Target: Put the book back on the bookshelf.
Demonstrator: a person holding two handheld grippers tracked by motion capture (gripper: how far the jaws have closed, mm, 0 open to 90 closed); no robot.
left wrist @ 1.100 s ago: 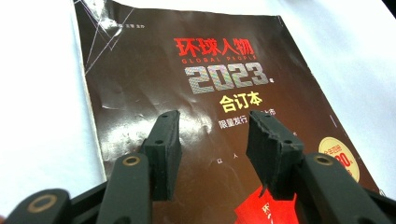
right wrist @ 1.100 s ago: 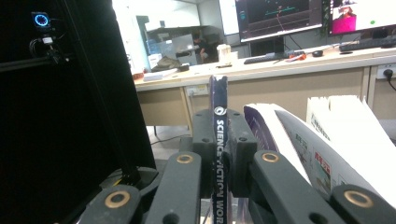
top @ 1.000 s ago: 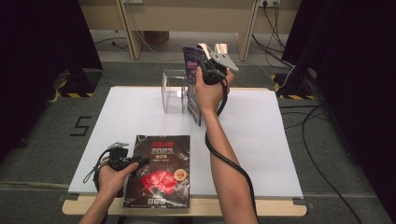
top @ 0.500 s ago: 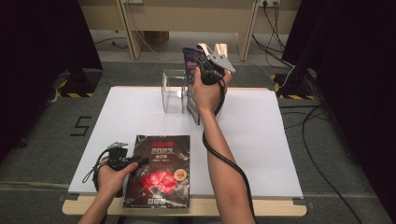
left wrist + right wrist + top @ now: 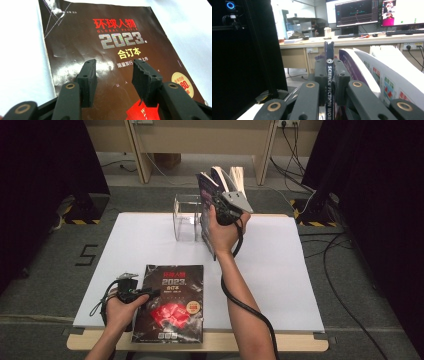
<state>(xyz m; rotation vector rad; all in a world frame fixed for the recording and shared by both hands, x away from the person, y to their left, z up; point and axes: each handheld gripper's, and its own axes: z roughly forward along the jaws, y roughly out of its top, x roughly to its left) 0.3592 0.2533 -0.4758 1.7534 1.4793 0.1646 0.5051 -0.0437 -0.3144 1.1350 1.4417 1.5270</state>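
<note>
Right tool (image 5: 216, 204) is clamped tight on the spine of a thin blue magazine (image 5: 328, 75), and in the right gripper view you can see both black jaws squeezing it, one on each side. The magazine stands up tall in that tool, and its loose pages (image 5: 231, 176) fan open just beside it, on the far side from the clear plastic holder (image 5: 186, 217). That holder sits on the white counter (image 5: 280, 270) right below and beside the tool, so close that the magazine's bottom edge looks like it is almost at the slot, though I cannot tell if it is touching. My guess is that the step in hand is putting this magazine into the holder, standing up. Next, the right tool needs to bring the bottom edge down straight into the opening, keep the floppy pages together so they do not catch on the clear wall, and only then let go. Left tool (image 5: 113, 75) has its jaws apart and holds nothing. It hangs just over the dark red magazine (image 5: 110, 52) that lies flat on the counter, right under its tips and well apart from the holder. I think that one is waiting its turn, and the left tool could pinch its edge when the first one is in.
</note>
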